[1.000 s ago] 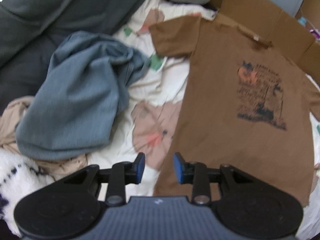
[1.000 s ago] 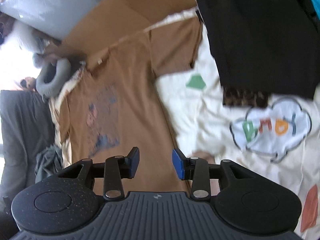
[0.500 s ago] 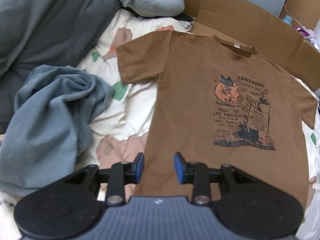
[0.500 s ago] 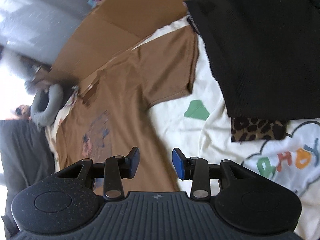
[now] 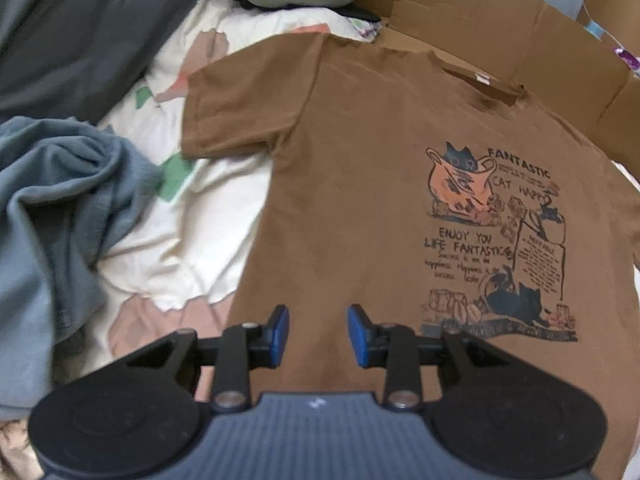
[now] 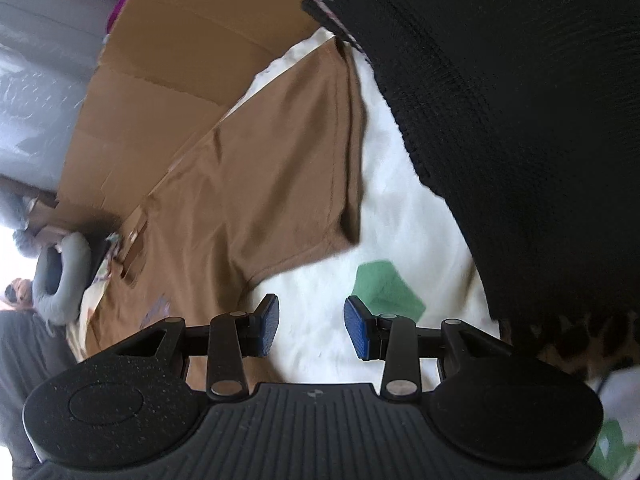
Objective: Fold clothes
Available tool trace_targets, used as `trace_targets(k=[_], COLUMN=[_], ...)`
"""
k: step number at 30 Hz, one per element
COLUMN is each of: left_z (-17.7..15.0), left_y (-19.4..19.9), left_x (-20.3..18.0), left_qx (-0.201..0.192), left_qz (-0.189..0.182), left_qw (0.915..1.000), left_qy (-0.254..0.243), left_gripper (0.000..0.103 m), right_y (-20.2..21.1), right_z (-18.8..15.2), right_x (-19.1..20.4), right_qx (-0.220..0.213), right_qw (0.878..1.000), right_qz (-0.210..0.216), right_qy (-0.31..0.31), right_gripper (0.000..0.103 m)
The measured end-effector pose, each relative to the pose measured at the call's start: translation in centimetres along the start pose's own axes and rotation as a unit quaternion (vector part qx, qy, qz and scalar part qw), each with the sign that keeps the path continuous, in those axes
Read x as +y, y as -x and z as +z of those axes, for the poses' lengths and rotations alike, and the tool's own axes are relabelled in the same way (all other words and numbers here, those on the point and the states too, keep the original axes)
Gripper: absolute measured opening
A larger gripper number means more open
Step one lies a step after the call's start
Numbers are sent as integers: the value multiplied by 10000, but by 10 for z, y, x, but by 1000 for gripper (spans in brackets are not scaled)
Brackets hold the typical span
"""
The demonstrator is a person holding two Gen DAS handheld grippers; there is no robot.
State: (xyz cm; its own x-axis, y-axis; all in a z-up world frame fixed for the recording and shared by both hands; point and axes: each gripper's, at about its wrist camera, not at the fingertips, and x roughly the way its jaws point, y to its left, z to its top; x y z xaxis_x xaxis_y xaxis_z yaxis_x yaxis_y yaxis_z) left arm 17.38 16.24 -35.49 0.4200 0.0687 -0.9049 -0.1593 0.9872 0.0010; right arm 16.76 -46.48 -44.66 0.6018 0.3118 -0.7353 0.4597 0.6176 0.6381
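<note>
The brown T-shirt [image 5: 360,200] lies spread flat, print side up, on a bed covered with a cream sheet [image 5: 200,200] that has coloured patches. Its collar points toward a flat piece of cardboard [image 5: 500,32] at the far edge. A crumpled grey-blue garment [image 5: 60,208] lies on the sheet beside the shirt's one sleeve, and a dark grey blanket [image 5: 80,20] is behind it. The left gripper [image 5: 318,330] hangs over the lower part of the shirt; its jaws stand apart with nothing between them. The right gripper [image 6: 311,326] is over the sheet [image 6: 400,200] just beside the other sleeve of the T-shirt [image 6: 280,160], also with jaws apart and empty. A black knitted cloth [image 6: 520,120] lies close on that side.
</note>
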Motion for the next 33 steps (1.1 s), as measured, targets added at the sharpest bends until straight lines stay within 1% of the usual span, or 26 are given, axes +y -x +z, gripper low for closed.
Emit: trace_targets(k=[3, 8, 12, 14, 18, 21, 29, 33], left_z=[-2, 1, 7, 8, 10, 10, 16, 17], left_y=[-15, -33, -45, -50, -58, -62, -73, -80], left_x=[-11, -42, -70, -86, -116, -136, -190, -213], left_qx=[16, -10, -52, -102, -149, -185, -227, -210], left_qz=[-57, -250, -459, -554, -799, -900, -1220, -1363], left_qw=[10000, 9993, 9983, 9973, 9946, 9922, 9842, 9798], left_qy=[-38, -269, -360, -480, -646, -840, -1261, -1449], left_gripper=[35, 35, 35, 35, 35, 35, 35, 35], right_y=[-9, -24, -32, -32, -24, -15, -10, -14], right_z=[5, 12, 16, 19, 24, 33, 48, 46], right_x=[-5, -15, -12, -7, 6, 14, 30, 24], right_qx=[-124, -223, -346, -397, -587, -779, -957, -950], right_qw=[9997, 9970, 9957, 9967, 9973, 9961, 9933, 9910], right_qz=[-61, 58, 82, -74, -330, -419, -588, -837], right_qy=[-213, -741, -855, -703, -295, -62, 282, 432], right_gripper=[43, 43, 40, 4, 4, 4, 3, 4])
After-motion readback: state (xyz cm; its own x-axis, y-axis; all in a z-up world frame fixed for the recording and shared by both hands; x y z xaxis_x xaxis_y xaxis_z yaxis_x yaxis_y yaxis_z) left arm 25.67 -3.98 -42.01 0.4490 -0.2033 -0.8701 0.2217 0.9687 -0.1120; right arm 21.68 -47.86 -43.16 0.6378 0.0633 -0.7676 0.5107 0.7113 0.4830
